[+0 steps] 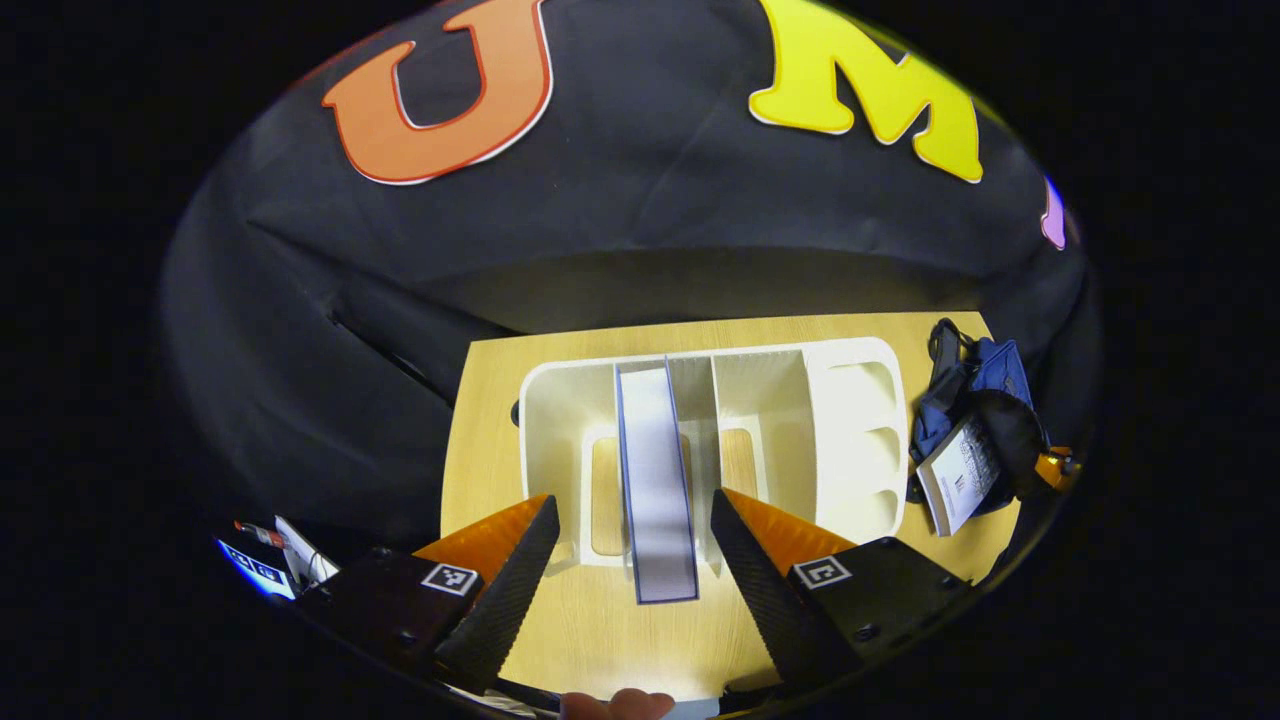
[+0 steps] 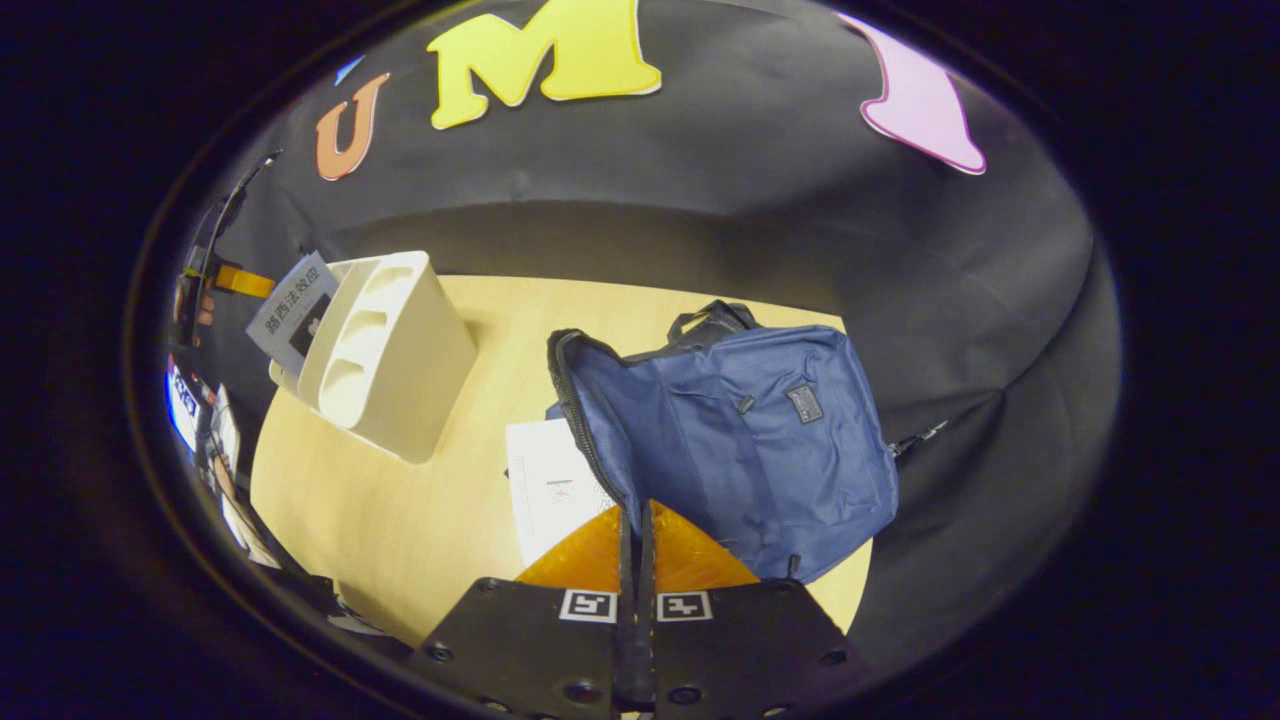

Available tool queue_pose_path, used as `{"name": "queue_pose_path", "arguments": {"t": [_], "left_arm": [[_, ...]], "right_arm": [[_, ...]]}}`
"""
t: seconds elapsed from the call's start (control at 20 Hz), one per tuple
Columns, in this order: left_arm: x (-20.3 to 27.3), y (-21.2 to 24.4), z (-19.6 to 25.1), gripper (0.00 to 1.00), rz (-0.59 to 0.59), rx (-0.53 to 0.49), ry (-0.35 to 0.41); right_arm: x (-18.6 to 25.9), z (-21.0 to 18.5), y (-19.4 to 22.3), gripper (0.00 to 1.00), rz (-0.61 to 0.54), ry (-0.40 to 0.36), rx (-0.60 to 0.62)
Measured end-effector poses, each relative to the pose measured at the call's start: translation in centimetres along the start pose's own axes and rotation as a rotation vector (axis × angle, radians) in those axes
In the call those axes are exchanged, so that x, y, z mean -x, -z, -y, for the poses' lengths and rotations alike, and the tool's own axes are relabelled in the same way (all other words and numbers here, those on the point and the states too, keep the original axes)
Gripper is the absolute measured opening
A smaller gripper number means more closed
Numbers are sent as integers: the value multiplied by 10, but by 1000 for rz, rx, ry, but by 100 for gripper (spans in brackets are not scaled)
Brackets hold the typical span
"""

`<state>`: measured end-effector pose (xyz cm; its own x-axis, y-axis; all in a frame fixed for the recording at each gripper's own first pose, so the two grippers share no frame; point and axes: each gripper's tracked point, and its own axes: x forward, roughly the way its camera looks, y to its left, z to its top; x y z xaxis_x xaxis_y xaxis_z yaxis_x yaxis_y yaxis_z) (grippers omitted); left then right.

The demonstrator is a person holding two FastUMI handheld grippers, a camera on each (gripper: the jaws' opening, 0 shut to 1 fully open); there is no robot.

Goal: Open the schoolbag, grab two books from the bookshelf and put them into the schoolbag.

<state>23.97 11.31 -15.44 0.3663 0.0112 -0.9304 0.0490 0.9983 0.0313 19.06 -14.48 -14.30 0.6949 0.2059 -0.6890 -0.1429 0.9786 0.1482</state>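
Note:
A blue-covered book [image 1: 655,480] stands on edge in the white bookshelf [image 1: 850,400], its near end sticking out toward me. My left gripper [image 1: 633,505] is open, with one finger on each side of that end and not touching it. In the right gripper view the blue schoolbag [image 2: 760,440] lies unzipped on the table, and a white book [image 2: 550,490] sticks halfway out of its mouth. My right gripper [image 2: 633,520] is shut on the zipper rim of the schoolbag. In the left gripper view the schoolbag [image 1: 985,375] and the white book [image 1: 960,475] are at the far right.
The wooden table [image 2: 380,520] carries the bookshelf [image 2: 390,350] on the left and the bag on the right. A hand [image 2: 190,300] holds the left gripper behind the shelf. The black cloth wall runs along the table's far edge.

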Motion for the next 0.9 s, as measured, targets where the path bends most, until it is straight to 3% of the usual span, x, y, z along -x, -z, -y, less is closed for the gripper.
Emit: {"name": "queue_pose_path", "arguments": {"t": [0.1,0.4,0.55,0.6,0.65,0.7,0.9], "left_arm": [[-14,4,3,100,-39,14,13],[-42,14,10,92,-115,71,33],[-44,14,11,78,-122,62,27],[-43,13,14,66,-123,57,31],[-41,13,16,62,-122,60,28],[-43,15,16,51,-126,72,34],[-30,17,21,40,-113,90,35]], "right_arm": [[-1,-1,1,0,-6,0,-1],[-5,-4,1,0,-16,-1,-22],[-6,-5,4,0,-19,-2,-29],[-7,-4,4,0,-17,0,-29],[-6,-4,3,0,-14,3,-28],[-6,-3,2,0,-10,6,-26],[-5,-1,1,0,0,10,-28]]}}
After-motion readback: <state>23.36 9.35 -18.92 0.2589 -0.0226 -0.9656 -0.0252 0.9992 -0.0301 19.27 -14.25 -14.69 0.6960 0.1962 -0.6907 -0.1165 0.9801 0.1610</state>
